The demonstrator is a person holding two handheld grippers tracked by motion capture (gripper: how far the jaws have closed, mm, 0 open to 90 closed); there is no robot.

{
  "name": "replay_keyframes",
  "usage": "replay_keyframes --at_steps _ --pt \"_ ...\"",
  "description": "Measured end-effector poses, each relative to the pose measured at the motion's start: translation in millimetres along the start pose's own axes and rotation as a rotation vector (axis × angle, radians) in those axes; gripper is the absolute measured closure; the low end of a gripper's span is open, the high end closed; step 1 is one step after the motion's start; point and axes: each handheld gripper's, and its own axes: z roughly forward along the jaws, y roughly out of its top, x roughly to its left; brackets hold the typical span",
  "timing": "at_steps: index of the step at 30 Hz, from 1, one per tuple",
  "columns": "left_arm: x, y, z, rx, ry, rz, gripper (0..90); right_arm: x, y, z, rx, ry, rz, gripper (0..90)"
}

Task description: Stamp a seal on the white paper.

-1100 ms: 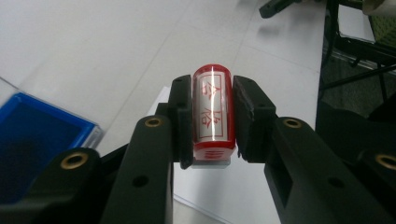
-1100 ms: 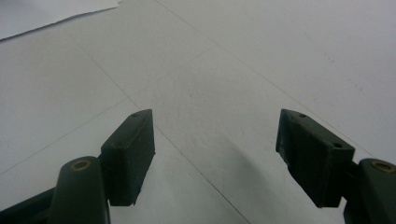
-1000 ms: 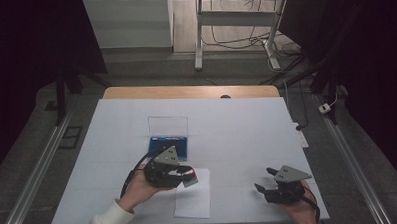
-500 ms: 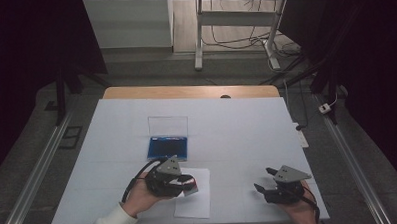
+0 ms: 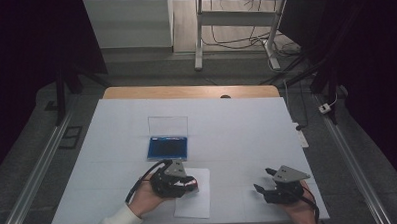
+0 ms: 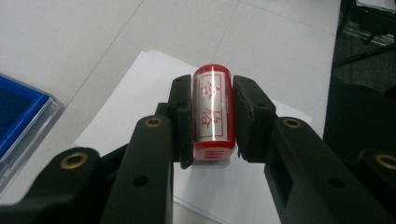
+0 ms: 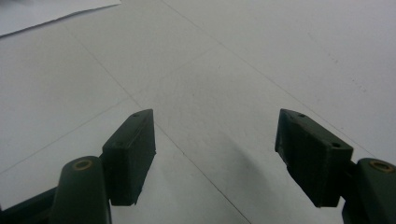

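White paper (image 6: pixel 140 93) under claw-held glossy cylindrical stamp (image 6: pixel 213 112).

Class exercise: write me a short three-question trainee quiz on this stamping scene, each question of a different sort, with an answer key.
1. True or false: the left claw is shut on the red cylindrical plastic stamp.
2. The right claw is: A) holding paper, B) open with nothing between its jaws, C) gripping the ink pad.
3. Fill in: the stamp is held over the white ____ sheet, in front of the blue ink pad in its clear plastic case.

Key: 1 true; 2 B; 3 paper.
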Motion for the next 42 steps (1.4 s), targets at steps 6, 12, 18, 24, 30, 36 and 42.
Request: replay_keyframes --at_steps 6,12,18,24,30,36,42 --pt "3.0 0.1 5.2 0.009 0.015 -0.002 70.3 0.2 0.0 0.8 0.005 -0.001 0.000 28.5" --pt "3.4 -0.3 8.3 0.022 0.022 0.001 70.3 0.3 -0.2 1.2 0.004 0.000 0.000 28.5" --pt "5.3 -1.9 11.5 0.036 0.022 -0.001 70.3 -0.1 -0.5 1.2 0.006 0.000 -0.001 28.5" --pt "3.9 -1.7 13.5 0.050 0.030 0.010 70.3 -0.8 -0.7 1.1 0.009 -0.004 -0.004 28.6" --pt "2.8 -0.4 14.2 0.064 0.031 0.015 70.4 0.3 -0.2 2.0 0.008 -0.002 -0.004 28.5" --pt "2.6 0.2 14.3 0.070 0.029 0.013 70.5 0.4 -0.3 2.3 0.009 0.000 -0.003 28.6" --pt "2.5 0.6 14.4 0.074 0.029 0.011 70.5 0.2 -0.6 2.5 0.010 0.001 -0.001 28.6"
